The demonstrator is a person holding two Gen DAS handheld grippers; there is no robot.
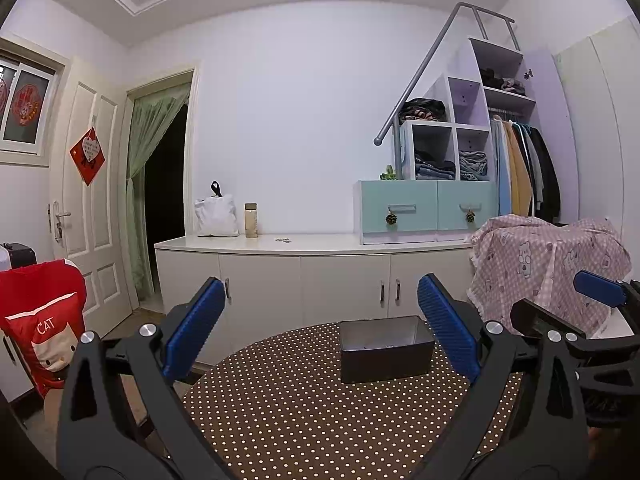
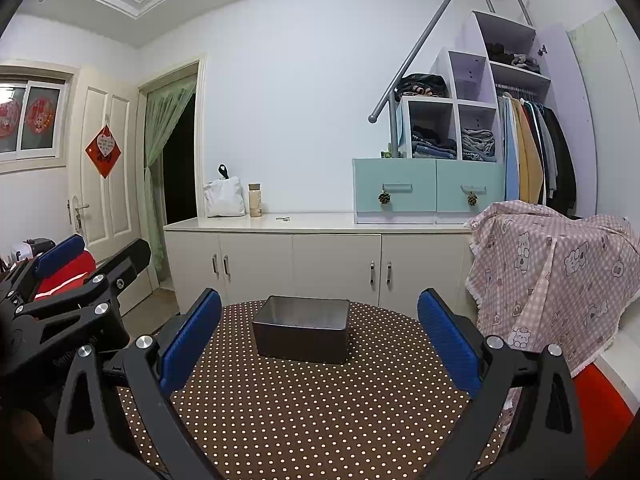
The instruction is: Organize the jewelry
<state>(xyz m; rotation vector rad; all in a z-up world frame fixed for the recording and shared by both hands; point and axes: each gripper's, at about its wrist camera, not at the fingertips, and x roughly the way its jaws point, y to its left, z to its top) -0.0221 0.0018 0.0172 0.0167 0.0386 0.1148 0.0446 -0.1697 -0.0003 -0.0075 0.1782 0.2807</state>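
A dark grey open-topped box (image 1: 385, 350) (image 2: 302, 330) rests at the far side of a round table with a brown polka-dot cloth (image 1: 288, 412) (image 2: 304, 408). Small pale specks lie on its floor; I cannot tell what they are. My left gripper (image 1: 320, 324) hovers open above the table, the box just right of its centre line. Held open as well, my right gripper (image 2: 320, 330) frames the box between its blue pads (image 2: 190, 344). Nothing is held by either. The right gripper's fingers (image 1: 600, 290) show at the left view's right edge, the left gripper's fingers (image 2: 60, 256) at the right view's left edge.
White cabinets (image 2: 296, 260) line the far wall, carrying a white bag (image 2: 224, 198), a jar (image 2: 255, 200) and a small metallic item (image 2: 283, 218). A pink checked cloth (image 2: 552, 272) drapes something right of the table. A red cat cushion (image 1: 44, 328) sits on the left.
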